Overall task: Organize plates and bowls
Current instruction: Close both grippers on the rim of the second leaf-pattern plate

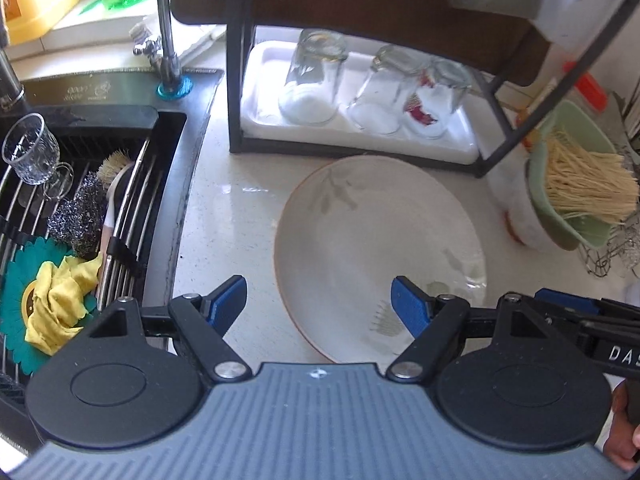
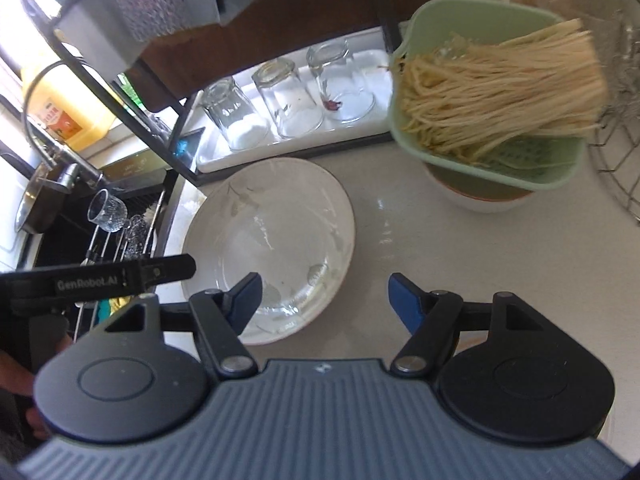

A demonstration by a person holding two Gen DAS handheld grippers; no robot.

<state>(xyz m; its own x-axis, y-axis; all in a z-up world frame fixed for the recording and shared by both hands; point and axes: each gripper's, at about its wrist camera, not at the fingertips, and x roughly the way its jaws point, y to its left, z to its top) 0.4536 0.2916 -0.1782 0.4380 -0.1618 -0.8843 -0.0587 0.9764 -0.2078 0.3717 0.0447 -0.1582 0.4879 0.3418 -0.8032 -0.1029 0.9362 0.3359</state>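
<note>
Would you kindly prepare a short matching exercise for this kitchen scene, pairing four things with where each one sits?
Things:
1. white plate
2. three upturned glasses
3. green basket of noodles
4. yellow cloth

Places:
A. on the white tray under the rack
B. in the sink, on the wire rack
C. flat on the counter, in front of the rack
D. on top of a white bowl

Pairs: 1-C, 2-A, 3-D, 4-B

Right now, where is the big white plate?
The plate lies flat on the counter in both wrist views, right in front of the rack tray holding three upturned glasses, with the sink on its left.
</note>
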